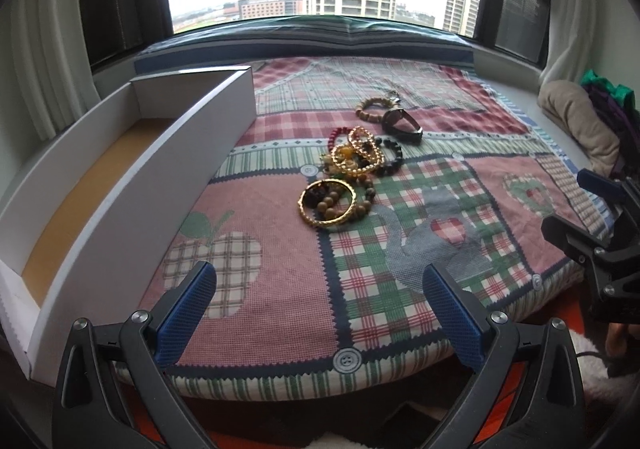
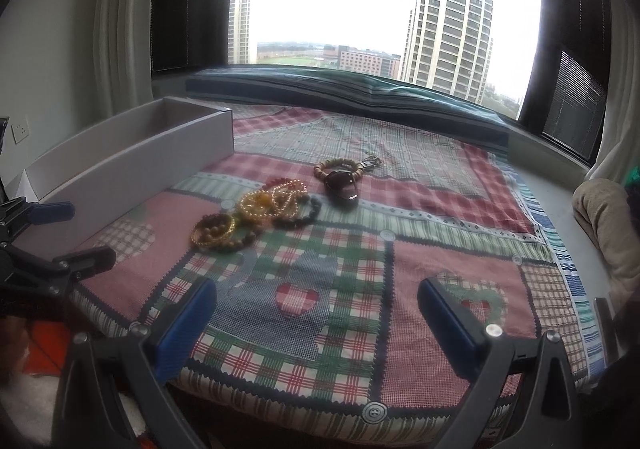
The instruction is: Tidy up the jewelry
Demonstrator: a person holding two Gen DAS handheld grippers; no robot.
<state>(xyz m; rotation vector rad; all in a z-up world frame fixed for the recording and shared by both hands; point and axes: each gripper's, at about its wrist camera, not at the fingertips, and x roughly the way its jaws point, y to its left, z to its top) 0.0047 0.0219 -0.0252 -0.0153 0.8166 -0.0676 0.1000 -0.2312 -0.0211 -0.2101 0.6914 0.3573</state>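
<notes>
White box (image 1: pixel 120 185) empty; bracelets (image 1: pixel 344 173) lie beside it

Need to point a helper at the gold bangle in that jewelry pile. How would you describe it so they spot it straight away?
Start at the long white box on the left of the patchwork quilt; the jewelry pile lies to its right. The gold bangle is the pile's nearest piece, lying over brown wooden beads. It alone is a solid, rigid ring, not strung beads.

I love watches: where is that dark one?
In both views, the dark wristwatch lies on the patchwork quilt, touching the tan wooden bead bracelet behind the pile.
</notes>
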